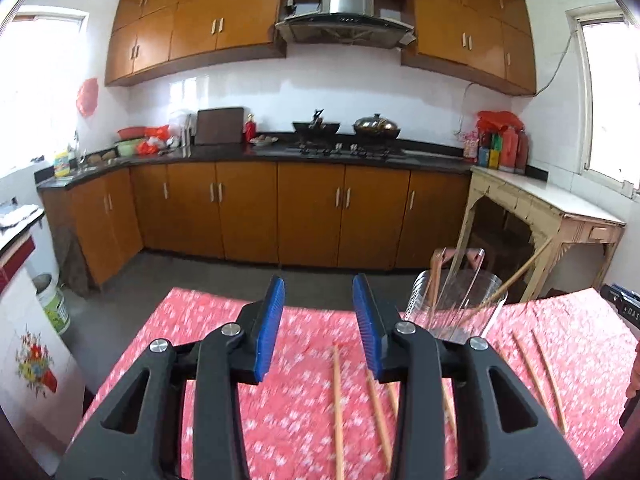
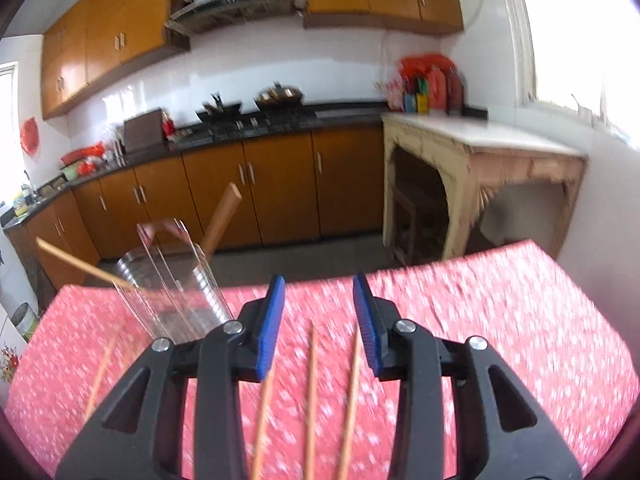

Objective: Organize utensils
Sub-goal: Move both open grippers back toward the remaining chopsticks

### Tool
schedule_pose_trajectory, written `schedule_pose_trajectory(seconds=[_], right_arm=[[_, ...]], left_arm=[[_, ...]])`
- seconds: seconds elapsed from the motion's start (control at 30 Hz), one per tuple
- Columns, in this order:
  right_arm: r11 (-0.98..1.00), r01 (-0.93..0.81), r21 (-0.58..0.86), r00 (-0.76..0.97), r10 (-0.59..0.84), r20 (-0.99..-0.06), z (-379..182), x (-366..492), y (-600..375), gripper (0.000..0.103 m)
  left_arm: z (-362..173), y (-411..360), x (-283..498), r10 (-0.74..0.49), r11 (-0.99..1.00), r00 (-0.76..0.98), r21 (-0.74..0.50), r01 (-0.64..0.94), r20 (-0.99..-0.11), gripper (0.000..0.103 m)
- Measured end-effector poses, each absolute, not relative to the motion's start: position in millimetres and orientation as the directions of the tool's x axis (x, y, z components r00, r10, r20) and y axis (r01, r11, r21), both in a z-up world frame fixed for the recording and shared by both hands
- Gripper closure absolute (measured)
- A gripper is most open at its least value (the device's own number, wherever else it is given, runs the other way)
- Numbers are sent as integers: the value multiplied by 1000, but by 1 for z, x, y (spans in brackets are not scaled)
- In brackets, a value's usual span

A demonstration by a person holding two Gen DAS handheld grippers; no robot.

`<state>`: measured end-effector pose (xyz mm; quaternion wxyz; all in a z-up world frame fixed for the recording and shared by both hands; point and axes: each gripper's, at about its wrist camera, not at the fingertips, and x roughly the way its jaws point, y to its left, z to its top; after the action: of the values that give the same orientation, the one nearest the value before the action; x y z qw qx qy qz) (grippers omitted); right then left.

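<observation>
Left gripper (image 1: 318,328): jaws partly open, empty, above loose chopsticks (image 1: 338,408) on the red floral surface (image 1: 208,320).
Glass holder (image 1: 456,304): already has chopsticks in it.
Right gripper (image 2: 319,326): jaws partly open, empty.
Risk: thin chopsticks could roll or slip; knocking could tip the holder.
</observation>
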<state>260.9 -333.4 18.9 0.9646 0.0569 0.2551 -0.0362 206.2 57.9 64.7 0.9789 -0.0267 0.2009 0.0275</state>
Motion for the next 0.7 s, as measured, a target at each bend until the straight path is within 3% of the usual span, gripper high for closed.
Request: schedule_pose_trajectory(seconds=[0.17,0.37,0.7], right_arm=[[987,133,95,805,-52,-591,-39,244,-345,68],[988,126,94,725,-27,-688,-94,232,-342,81],[989,124,77,656,-24,-754,-125,237,-329,82]], left_arm=[[22,65,188,47,995,892,-53,-79,-450,66],[-23,64,180,42,996,859,-48,-77,-510,66],[-55,61,168,34,995,828,-55,-78,-559,66]])
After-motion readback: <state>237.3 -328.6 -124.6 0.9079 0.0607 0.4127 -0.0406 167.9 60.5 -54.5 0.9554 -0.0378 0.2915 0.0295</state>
